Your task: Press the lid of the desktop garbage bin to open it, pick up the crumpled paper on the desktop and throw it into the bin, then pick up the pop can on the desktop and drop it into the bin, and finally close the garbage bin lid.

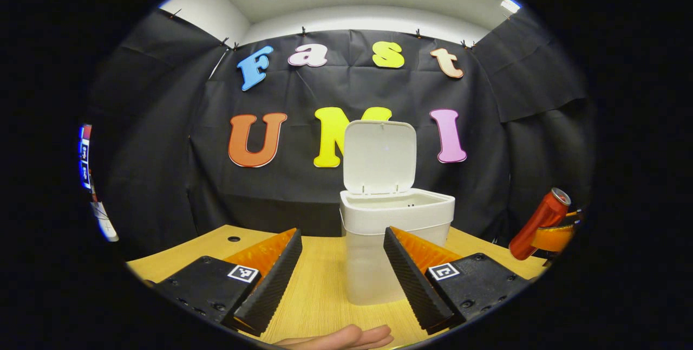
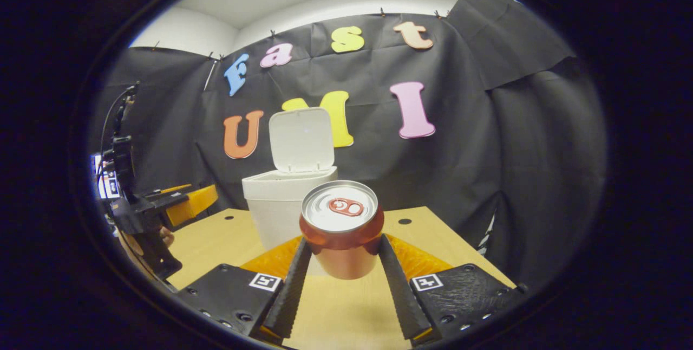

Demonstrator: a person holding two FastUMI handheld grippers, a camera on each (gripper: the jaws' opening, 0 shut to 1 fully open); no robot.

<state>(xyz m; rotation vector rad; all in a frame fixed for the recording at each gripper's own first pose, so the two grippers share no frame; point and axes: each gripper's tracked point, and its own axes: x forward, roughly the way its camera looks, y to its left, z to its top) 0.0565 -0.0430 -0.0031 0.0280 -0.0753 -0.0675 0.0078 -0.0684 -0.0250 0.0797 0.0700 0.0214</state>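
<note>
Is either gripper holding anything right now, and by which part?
The right gripper holds the pop can by its lower sides. The left gripper is open and holds nothing.

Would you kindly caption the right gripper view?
Right gripper shut on the pop can, open-lidded bin behind.

Our left gripper and right gripper each show black housings with sunken screws, a square black-and-white marker tag per side, and ridged, wedge-shaped fingers.
</note>
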